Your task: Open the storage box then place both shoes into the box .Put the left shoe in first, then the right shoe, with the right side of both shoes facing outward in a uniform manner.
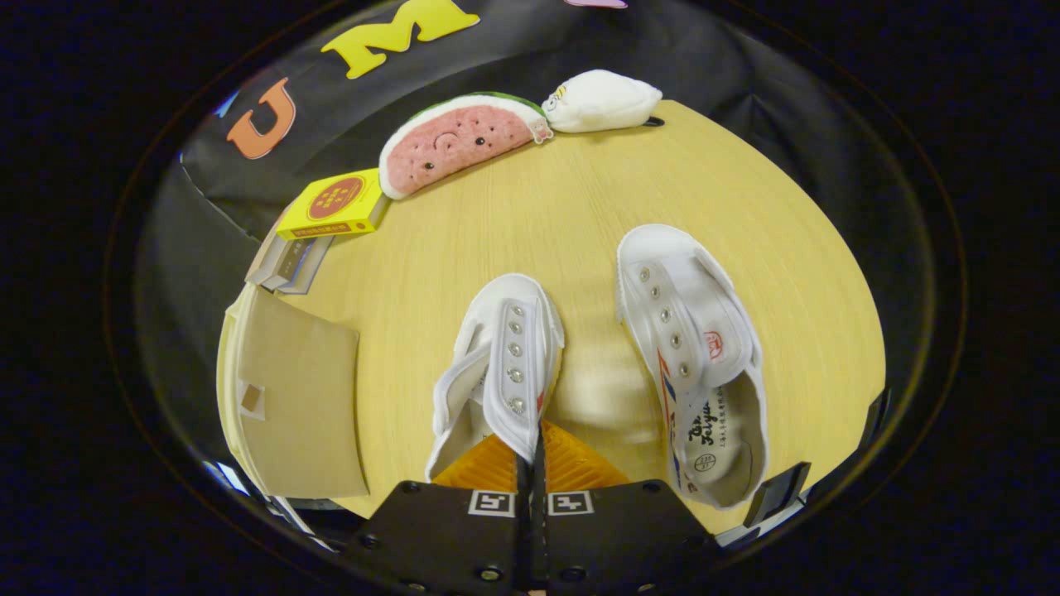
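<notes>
Gripper view. Gripper (534, 463) at bottom centre of the frame, fingers drawn together with almost no gap, pinching the eyelet flap of a white canvas shoe (501, 368). This shoe sits just ahead of the fingers at lower centre, hanging or tilted from the clamped flap; cannot tell whether its sole touches the table. Both fingers press on the flap edge.

Second white canvas shoe (696, 356) lies on the wooden table (513, 223) to the right of centre, opening up, printed insole visible, red and blue stripe on its side. It is apart from the held shoe, with bare tabletop between them.

Brown cardboard storage box (294, 397) at lower left of the frame, its flat lid panel facing up; looks closed, though its far side is hidden.

Upper left: yellow carton (335, 207) resting on a stack of flat grey packets (290, 265). Top centre: watermelon-slice plush (451, 141), with a white plush pouch (600, 101) touching its right end, at the table's far edge.
</notes>
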Demonstrator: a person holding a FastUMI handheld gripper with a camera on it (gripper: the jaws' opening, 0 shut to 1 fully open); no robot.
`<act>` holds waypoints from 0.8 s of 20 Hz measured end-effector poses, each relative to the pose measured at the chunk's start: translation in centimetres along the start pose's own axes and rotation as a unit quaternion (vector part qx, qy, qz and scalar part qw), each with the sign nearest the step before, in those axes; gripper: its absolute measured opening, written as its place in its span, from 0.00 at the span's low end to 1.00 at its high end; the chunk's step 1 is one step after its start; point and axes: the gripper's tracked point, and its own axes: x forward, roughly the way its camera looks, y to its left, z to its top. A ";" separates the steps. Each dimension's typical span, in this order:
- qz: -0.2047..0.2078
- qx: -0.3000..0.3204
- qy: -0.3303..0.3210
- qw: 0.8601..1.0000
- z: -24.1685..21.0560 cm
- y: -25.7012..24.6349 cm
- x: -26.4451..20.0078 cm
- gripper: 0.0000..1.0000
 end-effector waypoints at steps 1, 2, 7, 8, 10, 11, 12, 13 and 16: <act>0.007 0.003 -0.001 1.000 0.0 0.4 -0.6 0.00; 0.014 0.003 -0.004 1.000 0.1 0.8 -1.1 0.00; 0.055 0.010 -0.029 0.998 0.9 3.8 -4.3 0.00; 0.065 0.011 -0.035 0.997 1.0 4.6 -5.3 0.00; 0.080 0.004 -0.051 0.995 1.6 6.7 -7.2 0.00; 0.087 -0.008 -0.059 0.994 1.8 7.9 -8.2 0.00; 0.096 -0.011 -0.067 0.993 2.1 9.4 -9.2 0.00; 0.107 -0.016 -0.072 0.992 2.1 11.0 -10.4 0.00; 0.130 -0.042 -0.087 0.987 2.3 16.2 -12.9 0.00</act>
